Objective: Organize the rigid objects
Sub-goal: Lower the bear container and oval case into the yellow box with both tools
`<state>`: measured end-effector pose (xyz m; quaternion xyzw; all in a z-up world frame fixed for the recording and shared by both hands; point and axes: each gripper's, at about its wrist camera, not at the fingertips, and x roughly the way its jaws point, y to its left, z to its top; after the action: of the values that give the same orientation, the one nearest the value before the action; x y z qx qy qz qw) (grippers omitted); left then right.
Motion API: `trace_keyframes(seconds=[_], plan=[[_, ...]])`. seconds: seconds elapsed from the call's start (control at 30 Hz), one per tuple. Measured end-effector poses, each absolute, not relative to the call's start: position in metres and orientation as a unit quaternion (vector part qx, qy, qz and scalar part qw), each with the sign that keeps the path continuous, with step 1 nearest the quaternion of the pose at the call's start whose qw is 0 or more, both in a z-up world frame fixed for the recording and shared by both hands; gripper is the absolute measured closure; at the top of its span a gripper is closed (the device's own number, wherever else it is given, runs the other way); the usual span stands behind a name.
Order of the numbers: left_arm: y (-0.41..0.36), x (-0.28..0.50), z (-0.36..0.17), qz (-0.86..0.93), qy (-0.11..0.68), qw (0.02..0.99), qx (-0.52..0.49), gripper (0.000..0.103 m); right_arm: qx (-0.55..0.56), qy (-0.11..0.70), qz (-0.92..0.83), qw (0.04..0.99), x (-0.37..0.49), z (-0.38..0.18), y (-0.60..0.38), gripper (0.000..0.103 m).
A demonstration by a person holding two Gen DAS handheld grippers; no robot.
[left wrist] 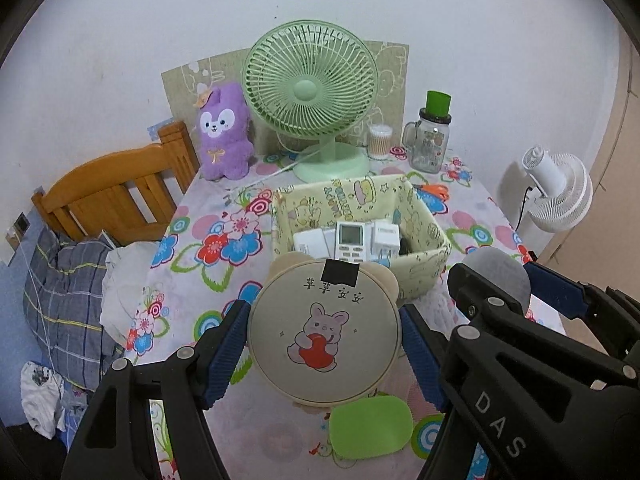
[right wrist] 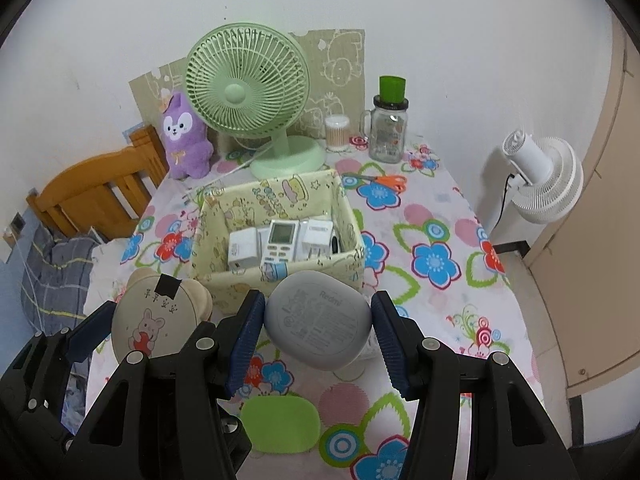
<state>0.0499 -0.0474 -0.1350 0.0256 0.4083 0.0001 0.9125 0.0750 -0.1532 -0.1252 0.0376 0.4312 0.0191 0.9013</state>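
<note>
the fabric bin (right wrist: 224, 216) already holds white chargers and a remote (right wrist: 280, 246). 2 items are left: the left gripper (left wrist: 324, 344) clamps the round bunny case (left wrist: 324, 332), the right gripper (right wrist: 318, 332) clamps the grey case (right wrist: 318, 326), both near the bin. a green pad (right wrist: 280, 424) lies nearer.

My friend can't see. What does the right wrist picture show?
The right gripper holds a grey oval case above a flowery table, near a fabric box of white chargers. Left of it, the left gripper holds a round bunny case.

Both wrist views close, angled down, sharing basket (left wrist: 424, 258).
</note>
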Motion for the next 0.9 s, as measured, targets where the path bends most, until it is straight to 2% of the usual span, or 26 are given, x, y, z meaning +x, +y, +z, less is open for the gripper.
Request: trace_keyframes(seconds=[0.33,0.9], plan=[[-0.049,0.068,-0.121,-0.002,0.390,0.921,0.020,0.027,0.027,0.414,0.020,0.910,0.095,-0.109,-0.157,0.045],[-0.037,0.121,-0.127,0.013,0.397,0.917,0.014,0.027,0.020,0.420,0.035,0.906,0.152,-0.115,-0.144,0.045]])
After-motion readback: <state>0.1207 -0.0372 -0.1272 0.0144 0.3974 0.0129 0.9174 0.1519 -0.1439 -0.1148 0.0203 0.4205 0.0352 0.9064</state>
